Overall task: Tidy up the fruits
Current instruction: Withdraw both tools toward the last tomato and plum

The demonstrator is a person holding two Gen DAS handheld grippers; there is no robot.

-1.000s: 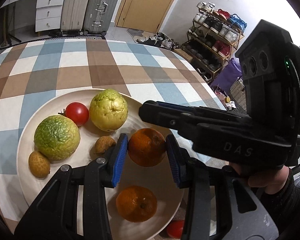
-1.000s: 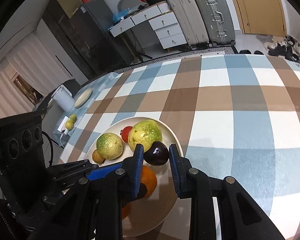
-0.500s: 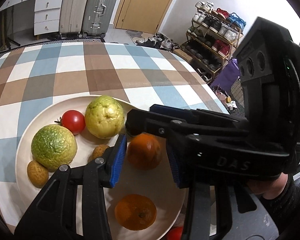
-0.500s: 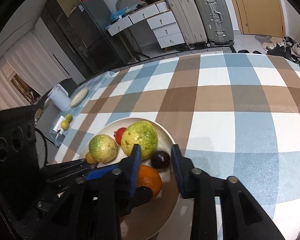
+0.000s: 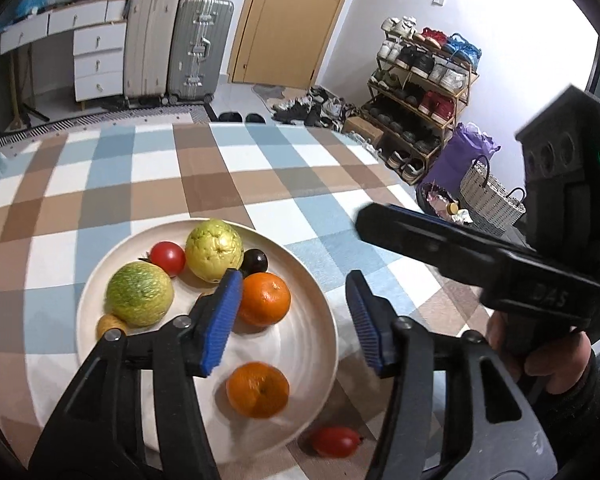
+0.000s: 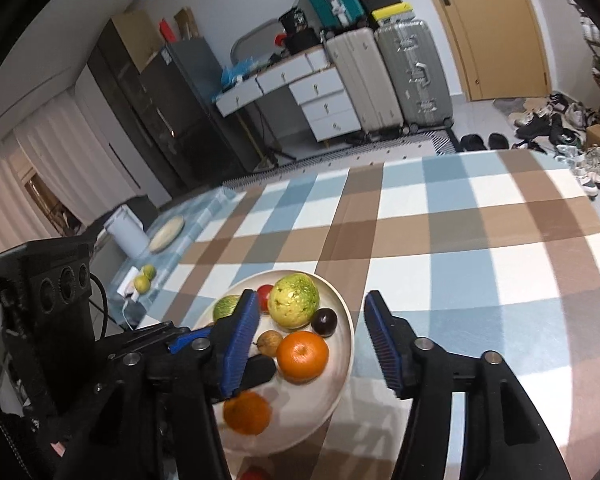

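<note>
While both tongs hang above the plate (image 5: 320, 344), they grip nothing.
Left tongs (image 5: 292, 320) and right tongs (image 6: 312, 344) have just been opening; the oranges (image 5: 264, 299) sit on the plate; a red tomato (image 5: 335, 441) lies on the table (image 5: 220, 176).

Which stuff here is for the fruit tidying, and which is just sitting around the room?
For the job:
- plate
- two oranges
- yellow guava
- green guava
- tomato
- dark plum
- red tomato off the plate

Just lying about:
- suitcases
- shoe rack
- woven basket
- drawers
</note>
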